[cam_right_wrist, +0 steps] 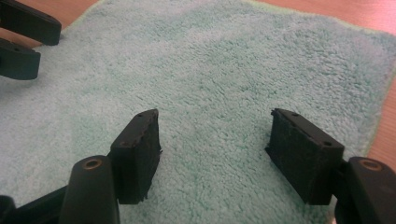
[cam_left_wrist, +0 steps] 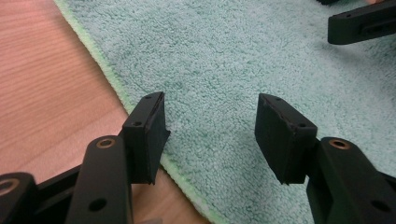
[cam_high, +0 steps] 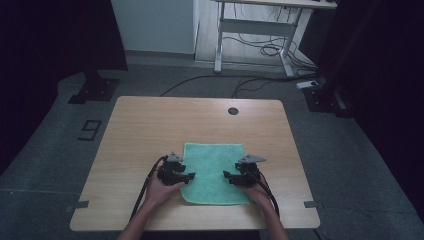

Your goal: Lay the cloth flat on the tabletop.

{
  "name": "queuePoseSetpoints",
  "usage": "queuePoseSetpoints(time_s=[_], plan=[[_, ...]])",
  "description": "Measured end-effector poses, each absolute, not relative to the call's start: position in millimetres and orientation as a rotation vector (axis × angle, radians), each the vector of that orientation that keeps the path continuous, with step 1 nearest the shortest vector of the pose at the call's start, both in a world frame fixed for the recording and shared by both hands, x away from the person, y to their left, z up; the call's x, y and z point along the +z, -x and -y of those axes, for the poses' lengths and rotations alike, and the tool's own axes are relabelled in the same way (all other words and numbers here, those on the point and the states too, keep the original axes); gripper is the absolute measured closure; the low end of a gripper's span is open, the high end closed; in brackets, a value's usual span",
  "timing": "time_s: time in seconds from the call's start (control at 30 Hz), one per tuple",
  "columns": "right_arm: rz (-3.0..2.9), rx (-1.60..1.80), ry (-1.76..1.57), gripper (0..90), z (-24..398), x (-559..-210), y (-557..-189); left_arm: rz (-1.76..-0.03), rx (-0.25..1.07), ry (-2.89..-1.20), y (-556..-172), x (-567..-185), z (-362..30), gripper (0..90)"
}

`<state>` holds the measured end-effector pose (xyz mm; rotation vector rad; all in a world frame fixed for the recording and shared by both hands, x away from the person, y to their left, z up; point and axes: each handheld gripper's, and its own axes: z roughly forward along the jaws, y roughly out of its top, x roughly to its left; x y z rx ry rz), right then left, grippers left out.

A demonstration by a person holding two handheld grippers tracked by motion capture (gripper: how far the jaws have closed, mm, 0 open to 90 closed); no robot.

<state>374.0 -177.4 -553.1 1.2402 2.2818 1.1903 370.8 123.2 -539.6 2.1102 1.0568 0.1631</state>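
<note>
Between both sets of spread fingers lies a green towel (cam_high: 214,172), flat on the wooden tabletop (cam_high: 150,130). L gripper (cam_left_wrist: 210,135) sits at the towel's left edge, one finger over wood, other over cloth, nothing pinched. R gripper (cam_right_wrist: 215,154) hovers w/ fingers apart above the towel near its right edge, gripping nothing.

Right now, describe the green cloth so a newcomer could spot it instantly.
Find the light wooden table in the middle of the dark room. On its near half, between the left tongs and right tongs, lies the towel, flat and roughly square. It is the one soft mint-green terry item there, with a brighter green hem, unlike the black tongs and bare wood around it.
</note>
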Motion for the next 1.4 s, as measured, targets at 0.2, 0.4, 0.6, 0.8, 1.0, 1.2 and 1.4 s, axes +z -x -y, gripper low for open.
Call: queuePoseSetpoints(time_s=[0.2, 0.4, 0.6, 0.8, 1.0, 1.2, 1.4], plan=[[-2.267, 1.167, -1.246, 34.0, 174, -553, -386, -1.067, 0.184, -2.131, -382, -538, -119, 44.0], [-2.27, 1.165, -1.24, 33.3, 173, -553, -390, -1.074, 0.194, -2.133, -381, -538, -121, 44.9], [-2.28, 1.152, -1.217, 32.3, 166, -553, -389, -1.076, 0.206, -2.153, -377, -537, -124, 44.6], [-2.286, 1.133, -1.199, 32.2, 160, -553, -388, -1.09, 0.195, -2.144, -379, -537, -129, 44.5], [-2.277, 1.157, -1.216, 31.1, 161, -553, -386, -1.098, 0.206, -2.145, -379, -536, -129, 41.7], [-2.235, 1.219, -1.207, 31.3, 166, -547, -382, -1.102, 0.241, -2.116, -372, -528, -137, 40.0], [-2.231, 1.3, -1.136, 31.4, 163, -532, -364, -1.106, 0.266, -2.09, -374, -520, -148, 39.5]])
